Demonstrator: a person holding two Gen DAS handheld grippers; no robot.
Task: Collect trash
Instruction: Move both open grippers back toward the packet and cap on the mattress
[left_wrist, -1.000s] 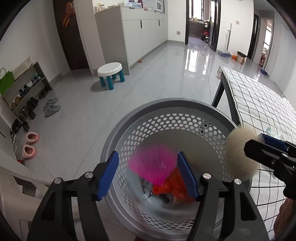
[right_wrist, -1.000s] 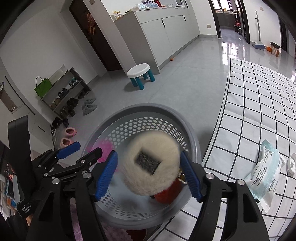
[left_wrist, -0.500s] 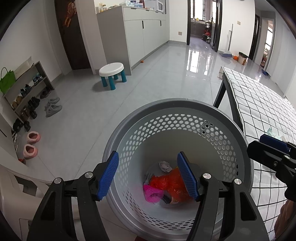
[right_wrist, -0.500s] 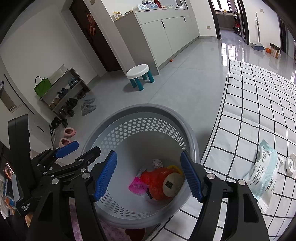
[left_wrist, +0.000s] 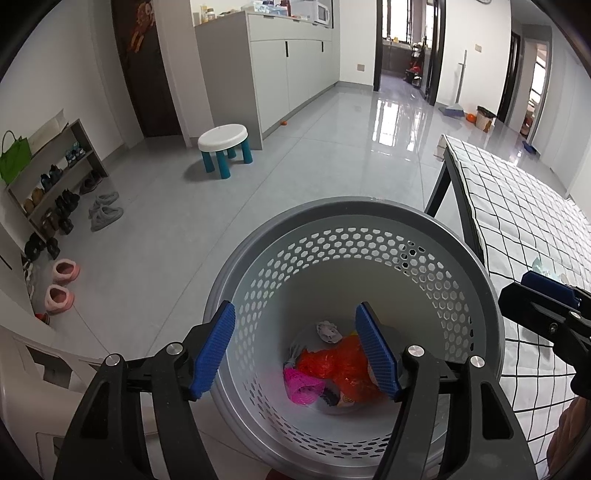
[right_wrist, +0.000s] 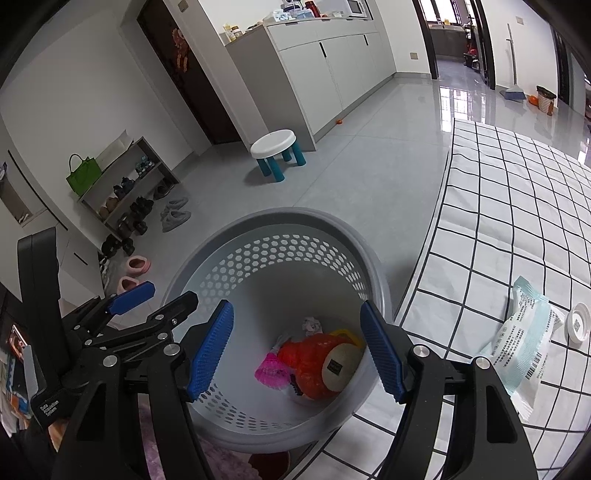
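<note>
Now two hand-held grippers, left hand-held gripper (left_wrist: 295, 350) and right hand-held gripper (right_wrist: 297, 349), gape empty over one basket (right_wrist: 273, 225).

Perforated matt plastic basket (left_wrist: 436, 258), glossy tiled floor (left_wrist: 332, 147)

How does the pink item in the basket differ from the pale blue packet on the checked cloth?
The pink item lies at the bottom of the grey basket; the pale blue packet lies outside it on the checked cloth.
The pink item is bright and crumpled; the packet is pale, flat and printed with a barcode.
The pink item touches orange trash; the packet lies apart, beside a white lid.
Neither is held by a claw.
</note>
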